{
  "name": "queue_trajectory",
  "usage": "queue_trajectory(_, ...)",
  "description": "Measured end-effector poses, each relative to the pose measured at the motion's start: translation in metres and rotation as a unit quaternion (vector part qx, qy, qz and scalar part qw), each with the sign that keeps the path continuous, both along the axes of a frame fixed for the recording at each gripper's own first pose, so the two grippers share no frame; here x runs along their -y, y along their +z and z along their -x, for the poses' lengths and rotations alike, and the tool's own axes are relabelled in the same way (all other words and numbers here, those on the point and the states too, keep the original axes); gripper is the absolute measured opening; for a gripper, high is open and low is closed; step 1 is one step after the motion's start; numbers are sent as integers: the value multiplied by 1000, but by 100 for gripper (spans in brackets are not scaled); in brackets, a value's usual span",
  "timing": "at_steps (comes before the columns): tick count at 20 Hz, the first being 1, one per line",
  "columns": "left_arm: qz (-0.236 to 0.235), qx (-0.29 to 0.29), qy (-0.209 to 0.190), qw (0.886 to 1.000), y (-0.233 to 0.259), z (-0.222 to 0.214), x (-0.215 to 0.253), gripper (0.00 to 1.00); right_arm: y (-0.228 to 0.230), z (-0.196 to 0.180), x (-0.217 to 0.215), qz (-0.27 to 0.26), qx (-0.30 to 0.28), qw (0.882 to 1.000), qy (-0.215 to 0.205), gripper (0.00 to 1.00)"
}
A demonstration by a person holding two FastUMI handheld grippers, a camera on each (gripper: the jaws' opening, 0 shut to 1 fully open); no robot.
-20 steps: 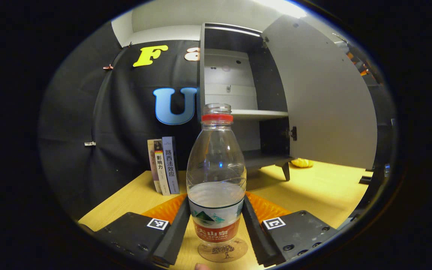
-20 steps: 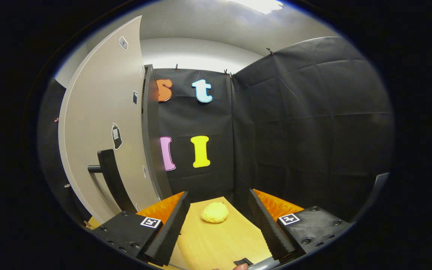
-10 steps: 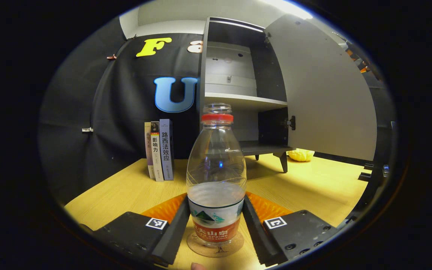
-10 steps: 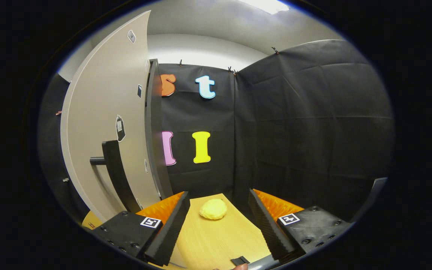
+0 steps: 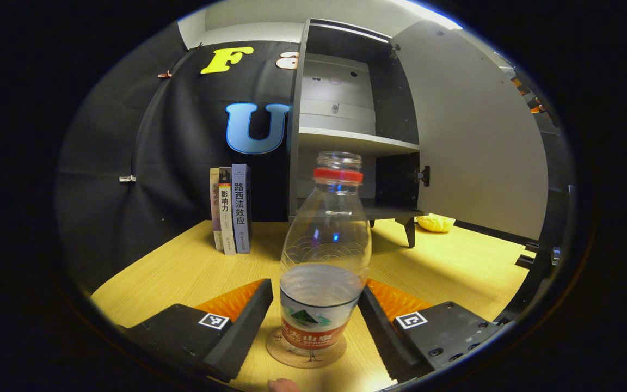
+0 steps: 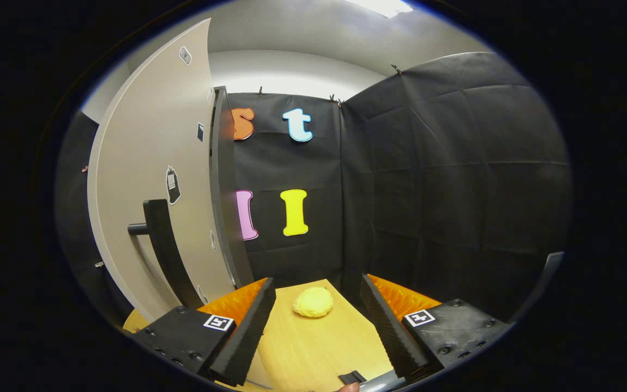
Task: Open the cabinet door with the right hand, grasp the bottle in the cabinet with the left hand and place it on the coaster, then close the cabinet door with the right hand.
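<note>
Both my claws gape: left gripper (image 5: 313, 321) straddles the water bottle (image 5: 324, 256), upright on its coaster (image 5: 306, 353) — right gripper (image 6: 316, 321) empty, cabinet door (image 6: 150, 179) at nine o'clock.

Printed down the spine of the tall grey-blue book (image 5: 241, 209), upright near the table's (image 5: 183, 272) far edge: 路西法效应. On the white book (image 5: 226, 220) touching its left side: 影响力. Third spine unreadable.
</note>
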State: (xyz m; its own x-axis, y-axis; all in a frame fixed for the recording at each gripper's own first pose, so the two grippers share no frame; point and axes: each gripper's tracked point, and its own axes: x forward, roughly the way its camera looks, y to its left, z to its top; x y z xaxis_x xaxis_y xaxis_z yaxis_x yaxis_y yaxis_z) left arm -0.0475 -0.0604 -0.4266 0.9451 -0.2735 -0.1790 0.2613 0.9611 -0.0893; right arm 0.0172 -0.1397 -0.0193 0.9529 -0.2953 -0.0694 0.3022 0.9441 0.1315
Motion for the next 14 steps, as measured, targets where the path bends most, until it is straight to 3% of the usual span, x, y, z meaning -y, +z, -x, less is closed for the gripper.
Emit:
queue_trajectory(7,-31,-12,19,999,32,33,-14,96,1,-2,-1,-8,3,1000,20,98)
queue_trajectory(14,-10,2,82,997,170,58,-23,95,1,-11,-5,10,-7,1000,26,97)
